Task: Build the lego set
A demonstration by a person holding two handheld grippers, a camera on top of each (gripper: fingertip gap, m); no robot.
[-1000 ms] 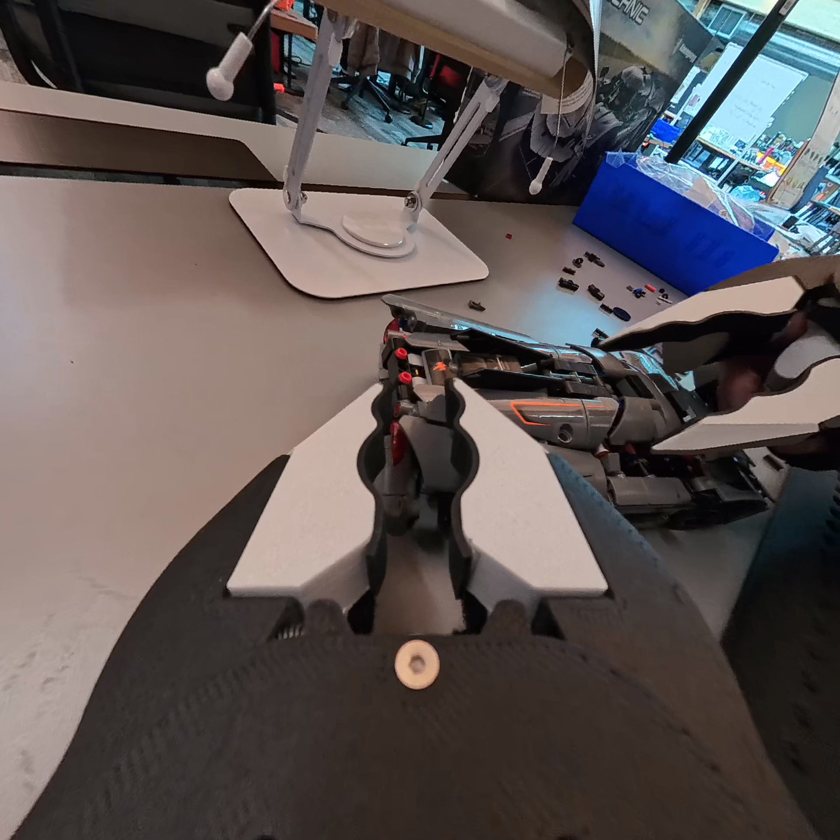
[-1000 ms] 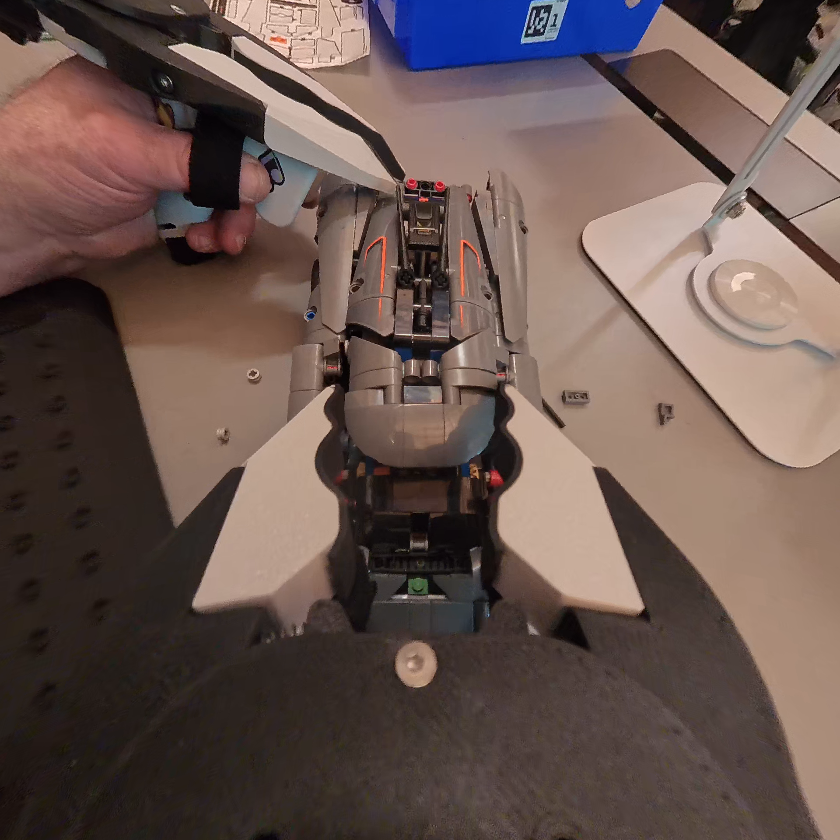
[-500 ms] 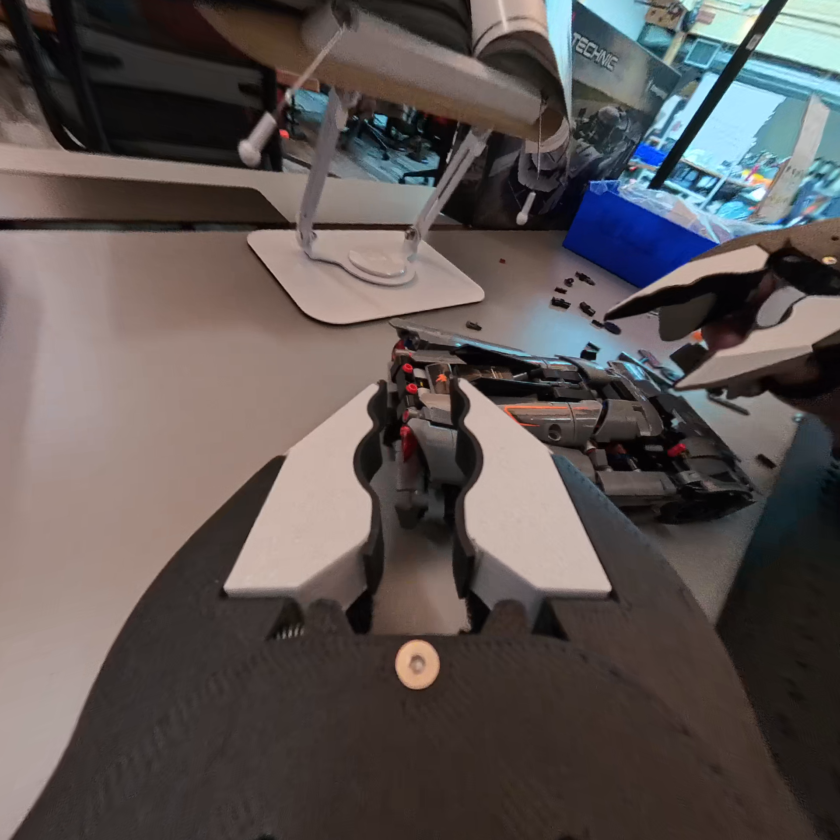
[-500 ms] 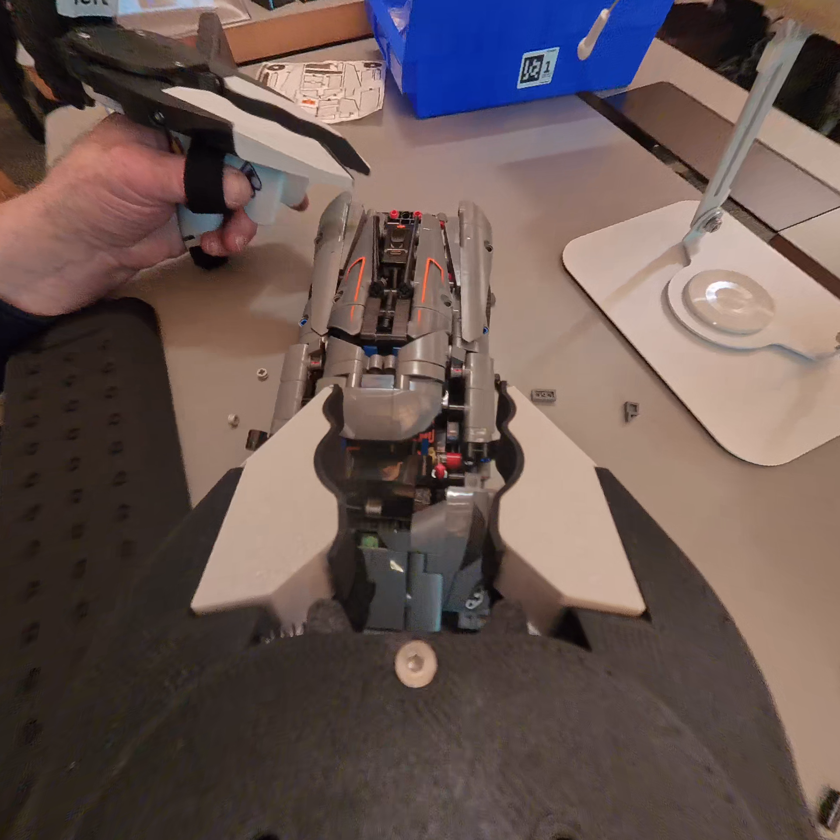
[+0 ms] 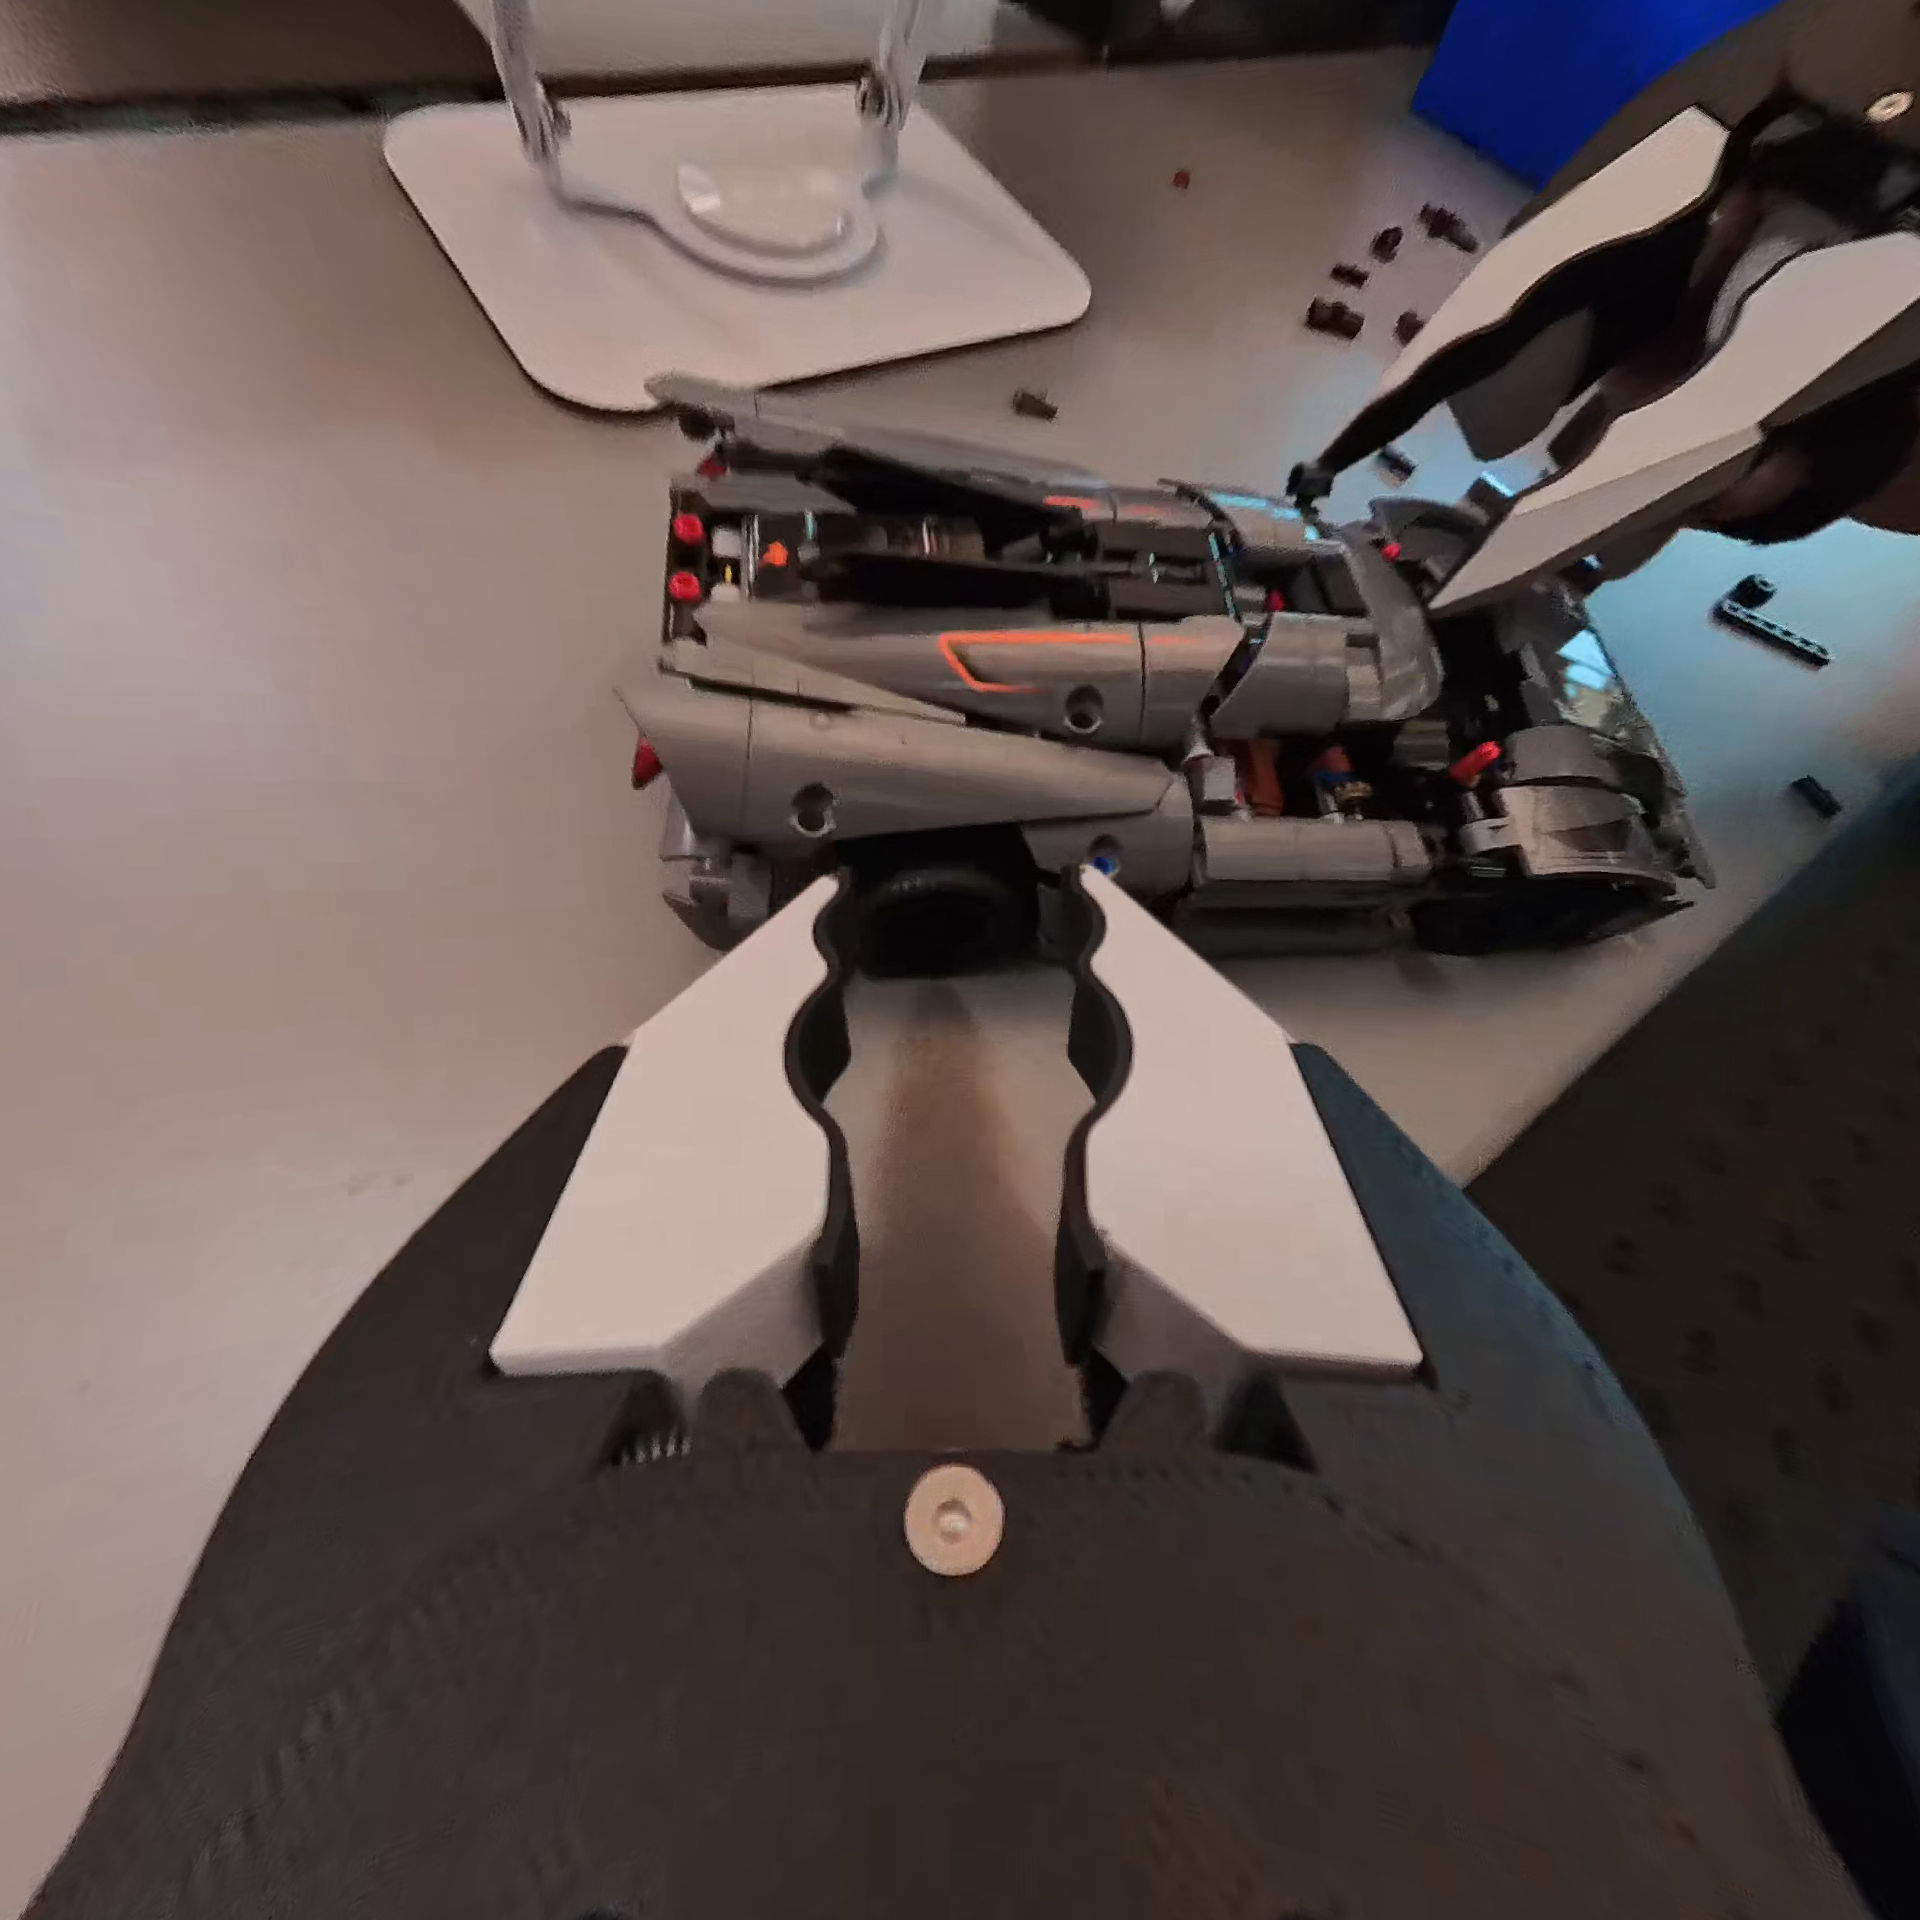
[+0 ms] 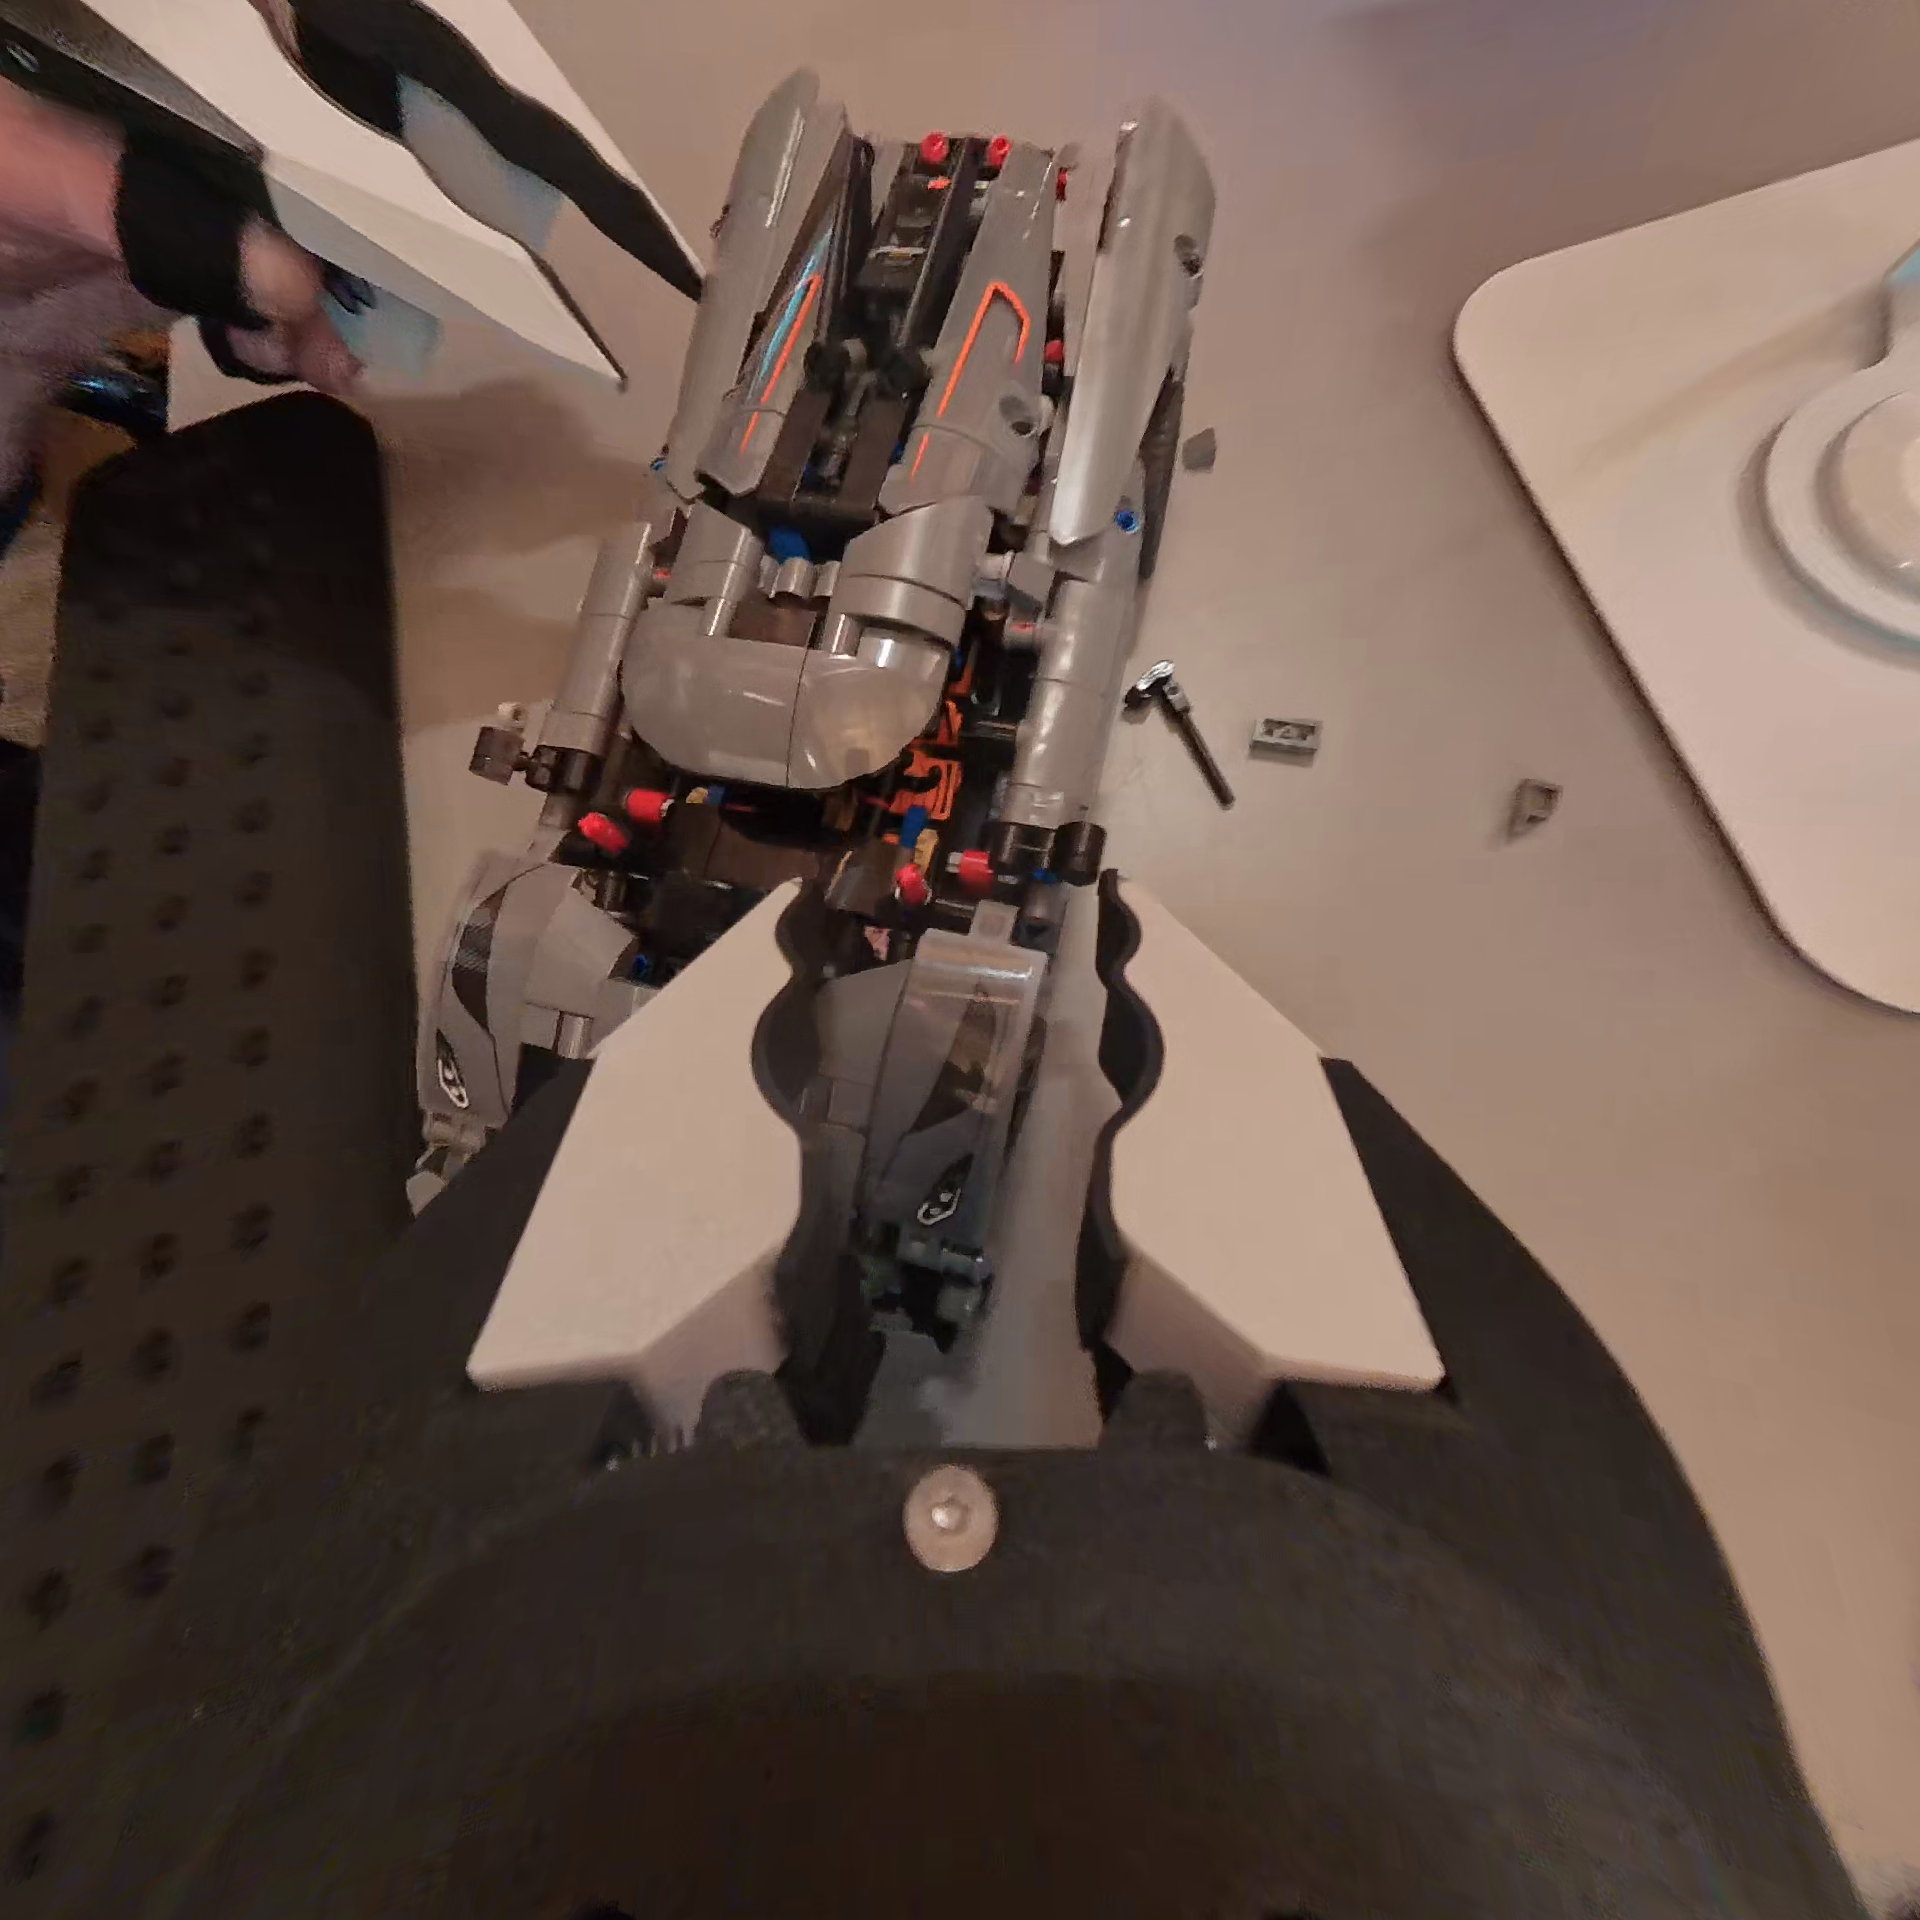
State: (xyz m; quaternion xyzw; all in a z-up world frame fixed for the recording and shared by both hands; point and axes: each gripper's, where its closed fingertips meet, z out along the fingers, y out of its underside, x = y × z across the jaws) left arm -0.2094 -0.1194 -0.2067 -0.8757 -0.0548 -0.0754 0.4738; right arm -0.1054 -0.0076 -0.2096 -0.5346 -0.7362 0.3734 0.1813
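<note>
A grey lego car (image 5: 987, 665) with orange stripes and red pins lies on the table, rear end to the left. It also shows in the right wrist view (image 6: 790, 696), seen from its nose. My left gripper (image 5: 958, 883) is open and empty, its fingertips just short of the car's rear wheel (image 5: 935, 914). It shows at the top left of the right wrist view (image 6: 660, 332), held by a hand. My right gripper (image 6: 953, 883) is open and hovers over the car's front right fender (image 6: 935, 1081). In the left wrist view it (image 5: 1371, 545) sits above the cockpit.
A white stand base (image 5: 727, 239) lies behind the car and a blue bin (image 5: 1507, 94) at the back right. Small loose pieces (image 5: 1382, 281) and a black beam (image 5: 1771, 629) lie around. A black axle piece (image 6: 1184, 727) lies beside the car. A black mat (image 6: 208, 935) borders the table.
My left gripper let go of the car's rear end, opened wider and moved to the car's side. My right gripper rose above the car's front. Both views are now higher.
</note>
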